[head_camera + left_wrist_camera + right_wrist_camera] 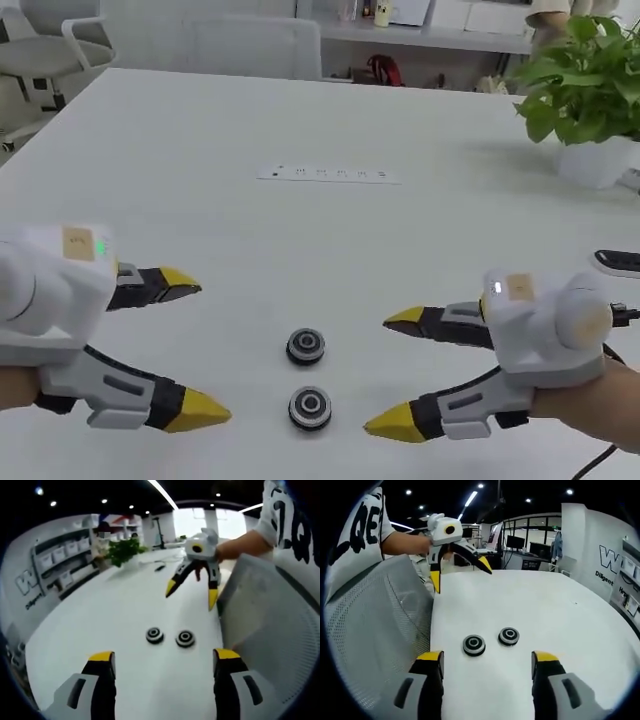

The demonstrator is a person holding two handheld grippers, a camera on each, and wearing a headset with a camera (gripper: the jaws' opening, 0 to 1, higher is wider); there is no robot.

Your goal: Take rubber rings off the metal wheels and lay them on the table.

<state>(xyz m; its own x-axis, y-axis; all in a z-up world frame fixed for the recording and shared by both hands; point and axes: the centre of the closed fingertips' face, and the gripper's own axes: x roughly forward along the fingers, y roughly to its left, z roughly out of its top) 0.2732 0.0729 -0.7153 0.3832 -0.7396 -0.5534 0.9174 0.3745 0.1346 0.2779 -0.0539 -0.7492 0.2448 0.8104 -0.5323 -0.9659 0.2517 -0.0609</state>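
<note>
Two small metal wheels with black rubber rings lie flat on the white table, the far wheel (305,346) just behind the near wheel (310,408). My left gripper (190,348) is open to their left, jaws wide apart and empty. My right gripper (393,372) is open on their right, also empty. In the left gripper view both wheels (155,635) (185,638) lie ahead of my own jaws, with the right gripper (191,593) beyond. The right gripper view has the wheels (474,645) (509,636) close ahead and the left gripper (459,572) behind them.
A white power strip (328,174) lies flat at mid-table. A potted green plant (590,100) stands at the far right, with a dark device (618,262) near the right edge. Office chairs (60,50) stand beyond the far side. A mesh chair back (375,625) is beside the table's near edge.
</note>
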